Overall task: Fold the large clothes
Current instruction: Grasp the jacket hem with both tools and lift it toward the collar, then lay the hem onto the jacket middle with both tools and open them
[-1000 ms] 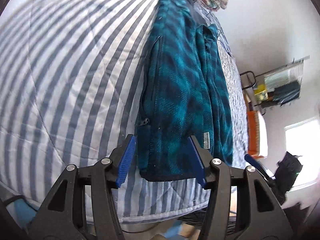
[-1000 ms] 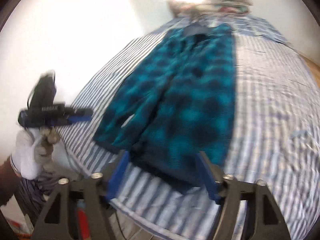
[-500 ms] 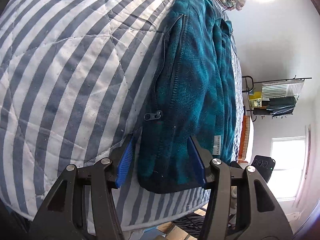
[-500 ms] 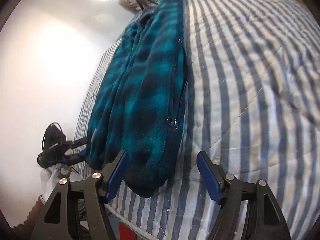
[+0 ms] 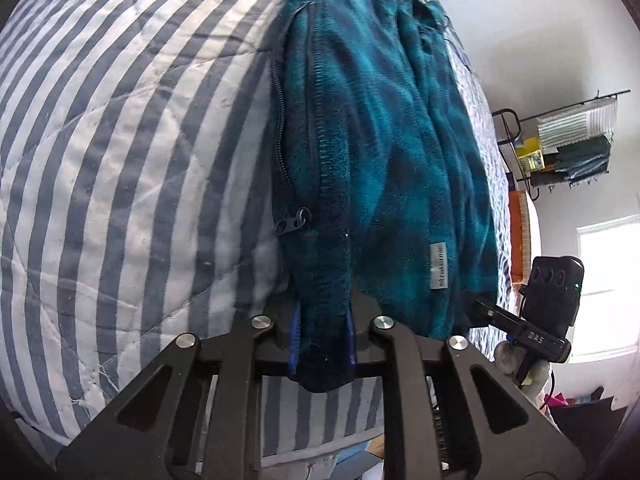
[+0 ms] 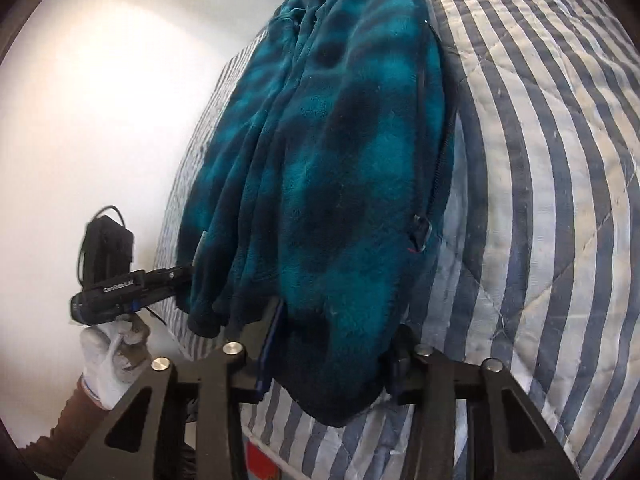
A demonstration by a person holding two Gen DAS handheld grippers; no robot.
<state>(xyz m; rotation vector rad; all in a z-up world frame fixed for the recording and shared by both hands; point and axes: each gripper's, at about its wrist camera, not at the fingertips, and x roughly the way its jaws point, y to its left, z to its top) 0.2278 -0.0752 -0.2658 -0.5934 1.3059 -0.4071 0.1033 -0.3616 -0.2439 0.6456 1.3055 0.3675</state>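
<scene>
Your teal fleece jacket (image 5: pixel 384 168) lies lengthwise on the striped quilt (image 5: pixel 120 160), sides already folded in. Your left gripper (image 5: pixel 322 342) and right gripper (image 6: pixel 332 354) are closing on its hem corners; the end-to-end fold remains.

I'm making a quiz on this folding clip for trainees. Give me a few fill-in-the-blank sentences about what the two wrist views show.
1. The teal fleece jacket lies on a quilt patterned with blue and white ____.
2. The left gripper has the jacket's bottom ____ between its closing jaws.
3. In the right wrist view, the hand holding the other gripper wears a white ____.

Missing words: stripes; hem; glove
</scene>
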